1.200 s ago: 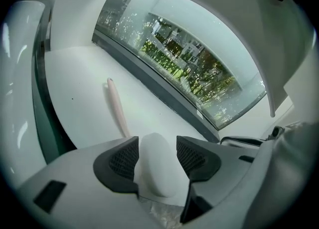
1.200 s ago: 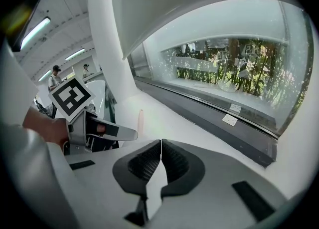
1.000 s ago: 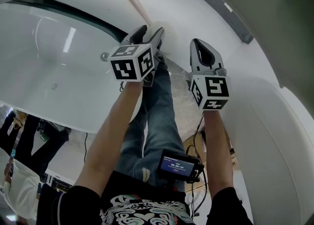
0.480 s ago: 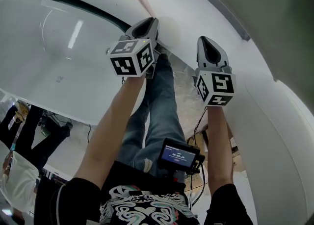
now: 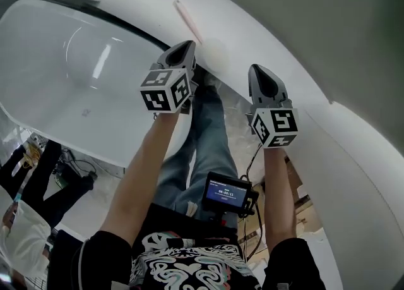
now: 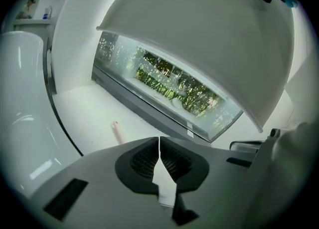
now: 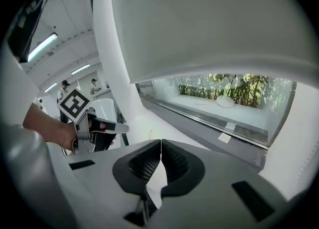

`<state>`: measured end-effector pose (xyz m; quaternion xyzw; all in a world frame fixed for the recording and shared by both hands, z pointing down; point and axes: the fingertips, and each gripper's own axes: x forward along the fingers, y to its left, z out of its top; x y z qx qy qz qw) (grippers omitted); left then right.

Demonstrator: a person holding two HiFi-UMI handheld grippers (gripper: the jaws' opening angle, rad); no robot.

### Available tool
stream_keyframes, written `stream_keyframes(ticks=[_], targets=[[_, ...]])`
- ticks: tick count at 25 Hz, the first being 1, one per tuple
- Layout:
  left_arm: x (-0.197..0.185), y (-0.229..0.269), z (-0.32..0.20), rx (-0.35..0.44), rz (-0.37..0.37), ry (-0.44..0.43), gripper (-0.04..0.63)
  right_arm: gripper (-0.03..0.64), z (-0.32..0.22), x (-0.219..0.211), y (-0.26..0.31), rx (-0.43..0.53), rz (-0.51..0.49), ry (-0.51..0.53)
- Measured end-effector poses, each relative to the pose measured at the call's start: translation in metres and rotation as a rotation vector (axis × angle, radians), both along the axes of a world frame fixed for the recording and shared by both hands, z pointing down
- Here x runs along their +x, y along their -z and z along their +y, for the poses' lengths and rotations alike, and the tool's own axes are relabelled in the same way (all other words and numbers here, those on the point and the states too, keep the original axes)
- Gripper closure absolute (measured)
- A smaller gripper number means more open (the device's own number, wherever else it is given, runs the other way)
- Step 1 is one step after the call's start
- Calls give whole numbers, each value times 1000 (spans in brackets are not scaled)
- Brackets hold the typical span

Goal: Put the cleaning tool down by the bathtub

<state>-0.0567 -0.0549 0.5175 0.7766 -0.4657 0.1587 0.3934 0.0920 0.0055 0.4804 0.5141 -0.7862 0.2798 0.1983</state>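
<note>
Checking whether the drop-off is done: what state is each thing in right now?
Left tool: shut, jaws just closed, nothing between them.
Right tool: shut, empty.
White oval bathtub: no water visible.
Pink-handled scrubber with pale round head: lying on the white ledge beside the bathtub, touched by neither tool.
Small black chest screen: lit.

There are two hand-held grippers (image 5: 186, 47) (image 5: 257, 69), one pink cleaning tool (image 5: 188, 21), one white bathtub (image 5: 57, 102) and one small screen (image 5: 226, 192).
</note>
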Motion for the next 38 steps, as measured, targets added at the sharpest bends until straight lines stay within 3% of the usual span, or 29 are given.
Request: stream_keyframes(ticks=[2,9,16,24,29,38], targets=[[-9,10,2,8,-37,-15,572,589,-2,-3,14,13,3,-22],[-22,69,-10,71,-51,-75,577,589,-16,-9,62,42,127,-38],[-41,147,2,151,-53,-68,577,591,9,-10,129,79,109,-61],[-38,230,10,297,-74,-177,577,589,12,-13,211,197,100,-108],[-42,265,16,315,3,-157,577,589,18,-17,242,241,128,-126],[-47,347,31,453,1,-191,577,589,38,-1,311,336,117,-240]])
